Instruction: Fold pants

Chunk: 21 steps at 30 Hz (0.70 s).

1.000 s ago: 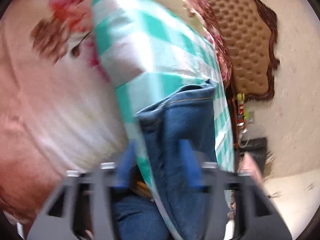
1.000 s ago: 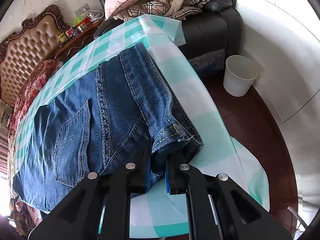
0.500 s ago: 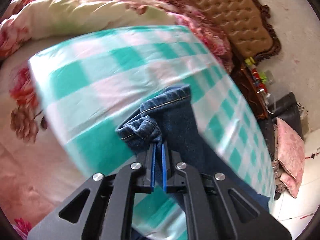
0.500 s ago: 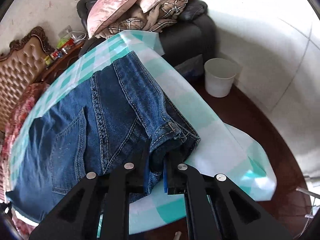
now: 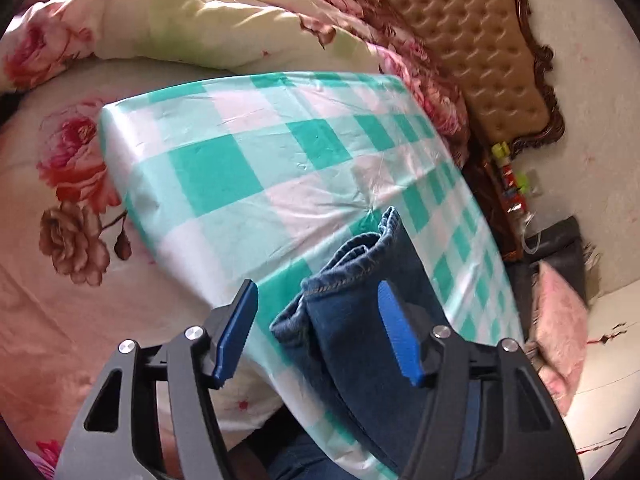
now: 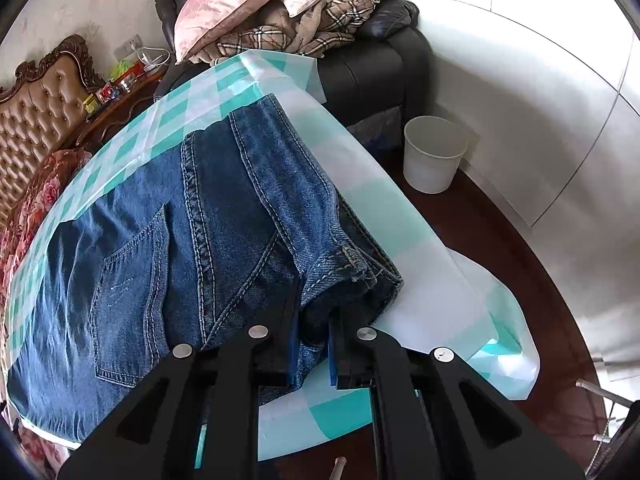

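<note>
**On the checkered table: jeans half folded, one end let go**

On the table (image 6: 384,208), under a teal-and-white checkered cloth (image 5: 248,168), the jeans (image 6: 208,216) lie spread out, back pocket up, with one part doubled over near the right edge. The right hand-held gripper (image 6: 312,344) is clenched on a bunched seam of denim at the near edge, pads pressing into it. In the left wrist view, the left hand-held gripper (image 5: 320,336) has its jaws opening; the leg hem (image 5: 352,264) sits between the blue pads without either pad touching it, so it's released and resting on the cloth.

Stuff around: a bed with a floral quilt (image 5: 168,20) runs just beside the table's far side, with a tufted tan headboard (image 5: 472,40) behind it. A dark nightstand (image 6: 120,100) with small clutter sits near the table corner. A black sofa (image 6: 380,68) piled with pink pillows (image 6: 240,0) and a plaid blanket (image 6: 320,24) is right up against the table's end. A white bucket (image 6: 432,156) stands on the dark floor near the sofa.
</note>
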{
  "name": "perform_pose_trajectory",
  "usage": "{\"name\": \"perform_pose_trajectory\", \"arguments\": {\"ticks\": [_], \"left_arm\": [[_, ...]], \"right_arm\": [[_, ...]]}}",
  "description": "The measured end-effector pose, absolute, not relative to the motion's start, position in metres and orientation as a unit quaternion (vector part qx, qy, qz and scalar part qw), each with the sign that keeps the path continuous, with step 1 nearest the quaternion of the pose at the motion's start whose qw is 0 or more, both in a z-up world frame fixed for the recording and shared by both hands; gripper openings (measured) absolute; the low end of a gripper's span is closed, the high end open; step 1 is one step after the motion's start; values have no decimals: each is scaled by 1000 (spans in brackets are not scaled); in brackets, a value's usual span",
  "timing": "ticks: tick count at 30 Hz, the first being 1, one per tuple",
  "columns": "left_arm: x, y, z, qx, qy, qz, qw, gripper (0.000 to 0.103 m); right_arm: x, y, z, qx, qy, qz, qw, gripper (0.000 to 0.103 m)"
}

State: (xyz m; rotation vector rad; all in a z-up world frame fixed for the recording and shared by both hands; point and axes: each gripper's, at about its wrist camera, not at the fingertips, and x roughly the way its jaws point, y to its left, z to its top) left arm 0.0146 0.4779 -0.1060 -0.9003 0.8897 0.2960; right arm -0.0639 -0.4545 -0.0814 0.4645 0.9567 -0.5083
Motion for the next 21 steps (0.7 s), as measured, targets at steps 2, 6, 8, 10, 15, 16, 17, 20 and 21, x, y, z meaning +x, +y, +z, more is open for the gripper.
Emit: {"name": "perform_pose_trajectory", "arguments": {"ticks": [2, 6, 8, 10, 15, 16, 17, 20, 21], "left_arm": [[33, 475, -107, -379, 443, 134, 801, 62], [66, 453, -116, -301, 526, 105, 789, 57], [77, 441, -119, -256, 559, 105, 781, 40], [87, 429, -118, -214, 589, 92, 774, 18], [110, 396, -55, -99, 549, 63, 828, 14], [108, 390, -37, -85, 528, 61, 843, 14], [106, 386, -25, -73, 513, 63, 853, 14], [104, 408, -44, -92, 520, 84, 845, 16], [105, 419, -62, -102, 534, 95, 834, 21]], "right_arm": [[-63, -455, -82, 219, 452, -239, 831, 4], [-63, -455, -81, 215, 454, -238, 831, 5], [-64, -455, -82, 218, 452, -237, 832, 5], [-65, -453, -82, 214, 451, -239, 833, 5], [-65, -451, -82, 212, 448, -240, 835, 5], [-67, -450, -82, 213, 447, -240, 835, 4], [-67, -449, -82, 213, 446, -241, 835, 4], [-67, -445, -83, 204, 446, -246, 836, 5], [-65, -444, -83, 198, 447, -248, 836, 5]]}}
